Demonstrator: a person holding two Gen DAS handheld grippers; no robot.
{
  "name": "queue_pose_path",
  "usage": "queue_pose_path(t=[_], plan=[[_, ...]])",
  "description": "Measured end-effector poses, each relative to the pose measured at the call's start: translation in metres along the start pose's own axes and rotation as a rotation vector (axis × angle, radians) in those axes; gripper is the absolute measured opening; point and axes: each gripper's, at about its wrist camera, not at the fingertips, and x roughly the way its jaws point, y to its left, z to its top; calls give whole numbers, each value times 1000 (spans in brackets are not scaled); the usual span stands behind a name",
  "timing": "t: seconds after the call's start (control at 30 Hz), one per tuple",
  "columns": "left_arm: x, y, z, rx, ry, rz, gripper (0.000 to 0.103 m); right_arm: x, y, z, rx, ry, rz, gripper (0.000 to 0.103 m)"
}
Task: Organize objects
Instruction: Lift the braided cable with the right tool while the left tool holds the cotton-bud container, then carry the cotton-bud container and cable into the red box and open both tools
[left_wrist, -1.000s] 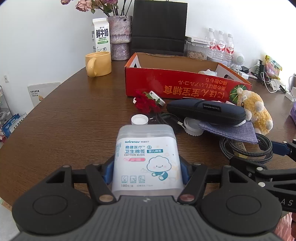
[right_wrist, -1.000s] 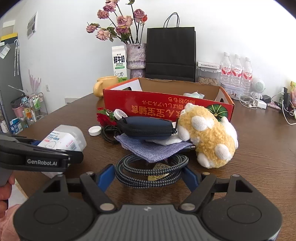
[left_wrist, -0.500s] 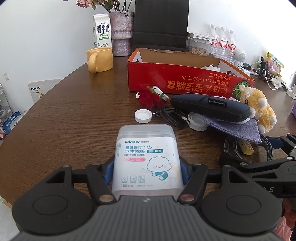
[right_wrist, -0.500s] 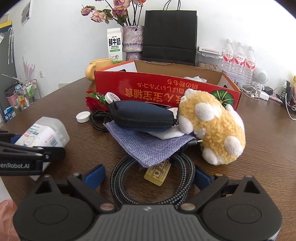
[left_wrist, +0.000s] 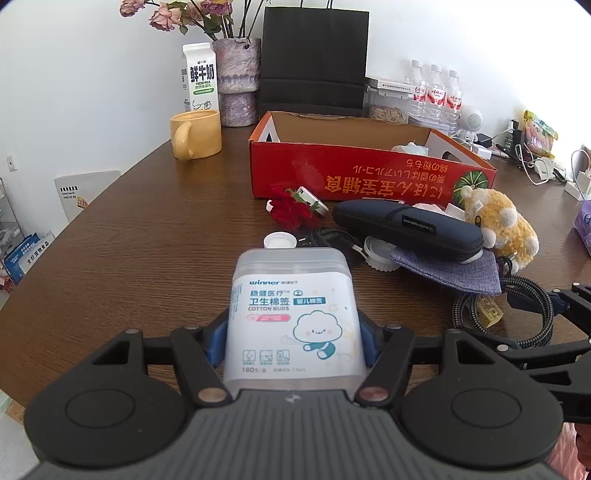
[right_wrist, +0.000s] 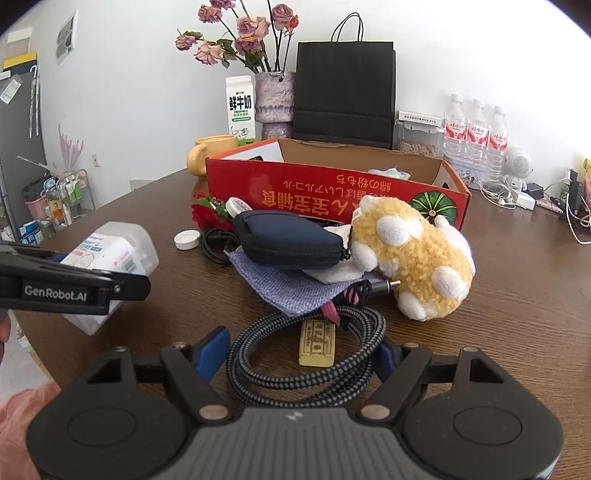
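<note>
My left gripper (left_wrist: 293, 341) is shut on a clear cotton buds box (left_wrist: 291, 317) and holds it above the wooden table (left_wrist: 129, 251); the box also shows in the right wrist view (right_wrist: 110, 251). My right gripper (right_wrist: 304, 356) is open, its fingers on either side of a coiled braided cable (right_wrist: 306, 350) on the table. A red cardboard box (left_wrist: 369, 177) stands open behind a pile: dark blue pouch (left_wrist: 406, 229), purple cloth (left_wrist: 447, 269), yellow plush toy (left_wrist: 498, 229), red flower (left_wrist: 291, 210), white cap (left_wrist: 279, 241).
A yellow mug (left_wrist: 195, 134), milk carton (left_wrist: 199, 77), vase (left_wrist: 238, 85), black paper bag (left_wrist: 314, 59) and water bottles (left_wrist: 436, 92) stand at the back. Chargers and cords (right_wrist: 517, 195) lie at the far right. A small yellow eraser-like block (right_wrist: 317, 343) lies inside the cable coil.
The left gripper has risen and tilted back with the cotton buds box. The right gripper has moved forward over the cable coil, its fingers now on both sides of it.
</note>
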Motion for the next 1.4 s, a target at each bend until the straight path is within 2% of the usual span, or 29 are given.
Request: queue_pose_path(t=[0.1,0.13,0.17,0.3,0.43,0.53,0.93,1.4], plan=[[0,0,0,1,2,-1,67,7,-1,1,-15,37,-12,85],[0,0,1,3,3,0,67,9,-1,1,-29,50,-23,93],[-1,0,1,5,2,0,67,10,0,2,-43,53,-34,96],[-3,1,1,6,-2,2,67,16,1,10,-121,70,-69,103],[-3,2,1,4,-2,1,67,23,1,16,-146,86,-51,102],[-3,2,1,4,-1,0,67,23,0,17,-130,89,-20,89],[-10,-1,3,13,-14,-8,67,-4,-1,10,-110,32,-26,87],[-36,-13,14,45,-71,-36,67,-56,2,25,-136,-88,-33,87]])
